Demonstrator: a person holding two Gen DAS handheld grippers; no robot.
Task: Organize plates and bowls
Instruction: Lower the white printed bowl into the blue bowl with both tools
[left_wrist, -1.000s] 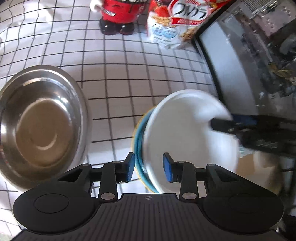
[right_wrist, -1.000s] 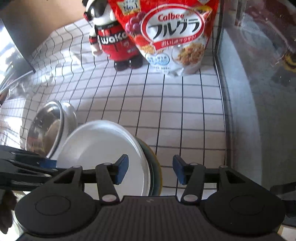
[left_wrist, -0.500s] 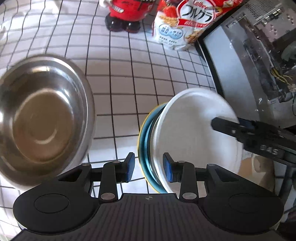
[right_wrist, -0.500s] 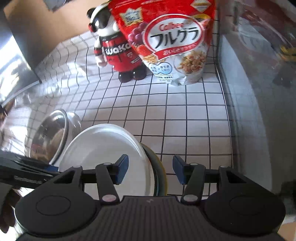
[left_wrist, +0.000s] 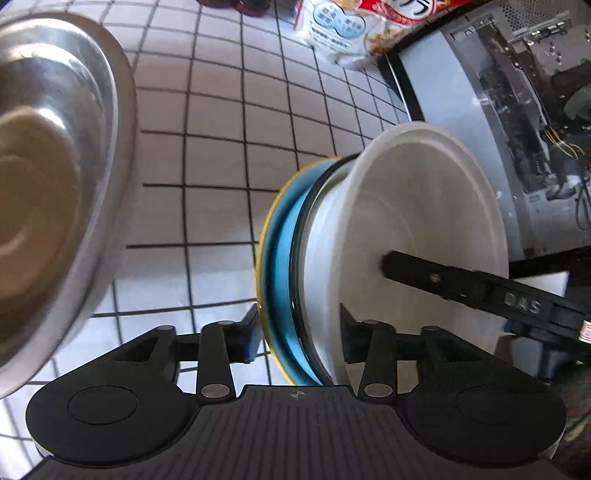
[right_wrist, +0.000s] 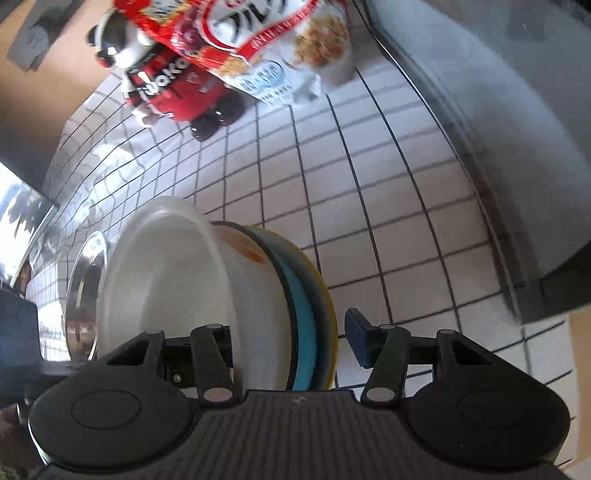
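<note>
Left gripper (left_wrist: 297, 338), jaws opening, and right gripper (right_wrist: 290, 345), part-open, straddle opposite rims of the white bowl (left_wrist: 406, 236) nested on the blue plate (left_wrist: 282, 258), grip apparently released, over the tiled table (left_wrist: 221, 158).

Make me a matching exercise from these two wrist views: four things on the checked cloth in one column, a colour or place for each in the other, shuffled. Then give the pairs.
Things
1. bowl
2. plate
3. metal basin
4. cereal bag

Descriptions
A. shiny steel, left of the stack in the left wrist view
B. red and white, at the far end beside the toy figure
C. white, topmost in the stack
D. blue with a yellow rim, under the bowl

Pairs: 1-C, 2-D, 3-A, 4-B
</note>
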